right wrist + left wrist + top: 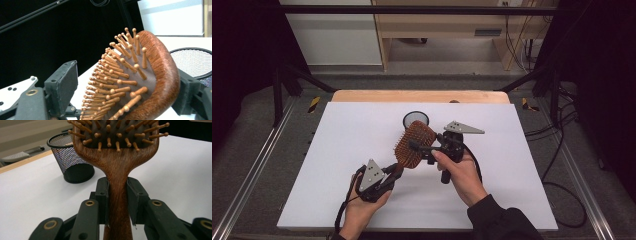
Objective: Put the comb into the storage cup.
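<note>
Above the white bench [337, 150], the left tool [117, 202] clamps the hairbrush [414, 144] handle; the right tool [424, 148] straddles the brush head, one pad clear of the bristles, beside the mesh cup [416, 119].

A black mesh cup [416, 119] stands upright near the desk's [352, 130] far edge, around the middle; wooden furniture [437, 25] sits beyond
</note>
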Demonstrator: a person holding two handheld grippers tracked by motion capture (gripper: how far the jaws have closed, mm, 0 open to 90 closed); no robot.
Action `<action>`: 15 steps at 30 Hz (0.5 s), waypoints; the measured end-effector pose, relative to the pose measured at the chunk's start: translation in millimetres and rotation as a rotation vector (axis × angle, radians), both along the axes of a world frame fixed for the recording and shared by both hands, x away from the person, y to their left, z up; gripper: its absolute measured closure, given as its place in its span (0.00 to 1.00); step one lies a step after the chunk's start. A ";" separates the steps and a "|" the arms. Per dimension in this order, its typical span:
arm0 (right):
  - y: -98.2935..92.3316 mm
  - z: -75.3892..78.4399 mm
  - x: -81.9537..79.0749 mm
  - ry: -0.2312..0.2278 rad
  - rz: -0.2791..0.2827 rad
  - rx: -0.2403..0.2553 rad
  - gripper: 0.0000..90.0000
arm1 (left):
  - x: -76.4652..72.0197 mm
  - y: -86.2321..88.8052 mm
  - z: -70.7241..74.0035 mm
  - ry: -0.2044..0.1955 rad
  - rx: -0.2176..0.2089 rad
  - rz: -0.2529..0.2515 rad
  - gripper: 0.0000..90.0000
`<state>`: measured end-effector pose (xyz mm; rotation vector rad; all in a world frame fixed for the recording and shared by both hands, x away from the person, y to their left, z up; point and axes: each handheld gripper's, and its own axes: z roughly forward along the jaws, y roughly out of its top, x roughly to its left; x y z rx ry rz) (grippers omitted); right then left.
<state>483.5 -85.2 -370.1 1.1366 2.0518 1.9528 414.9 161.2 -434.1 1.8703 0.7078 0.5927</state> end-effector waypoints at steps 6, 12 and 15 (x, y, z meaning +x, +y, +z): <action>-1.8 0.7 0.8 0.005 0.001 0.012 0.31 | 0.3 0.6 0.0 -0.001 -0.005 -0.002 0.81; -1.4 2.7 -0.4 0.004 -0.002 0.024 0.34 | 0.4 0.9 0.1 -0.002 -0.010 -0.003 0.81; 0.6 3.6 -1.1 0.005 -0.001 0.026 0.35 | 0.7 2.3 -0.3 0.000 -0.017 -0.002 0.81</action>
